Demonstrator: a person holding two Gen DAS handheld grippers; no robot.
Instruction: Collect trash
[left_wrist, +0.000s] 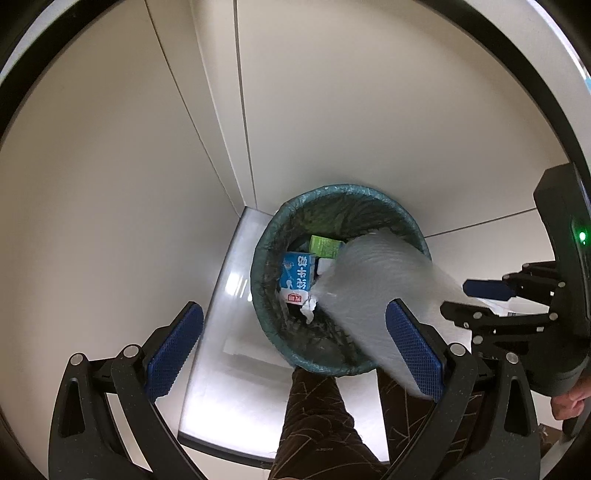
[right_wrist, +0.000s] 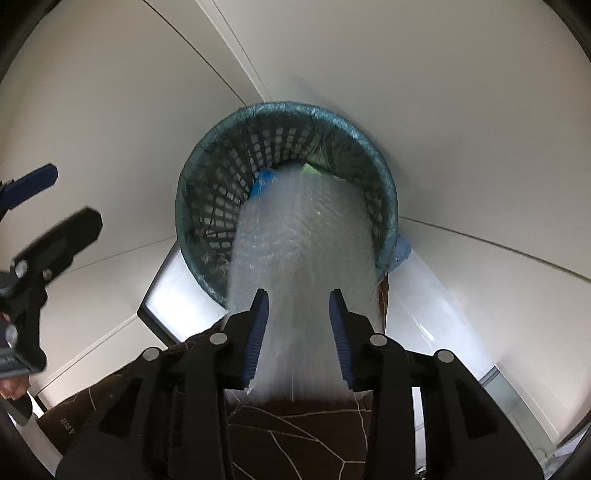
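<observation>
Loosely, bubble wrap hangs between right gripper jaws, over bin.

One bin, one bubble-wrap sheet, two cartons, two claws.

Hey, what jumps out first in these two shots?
A blurred sheet of bubble wrap dominates, running from between the right claw's parted pads down into the bin. Beneath it stands the round mesh trash bin with its teal liner, holding a blue carton and a green box. The left claw hangs wide open above.
</observation>
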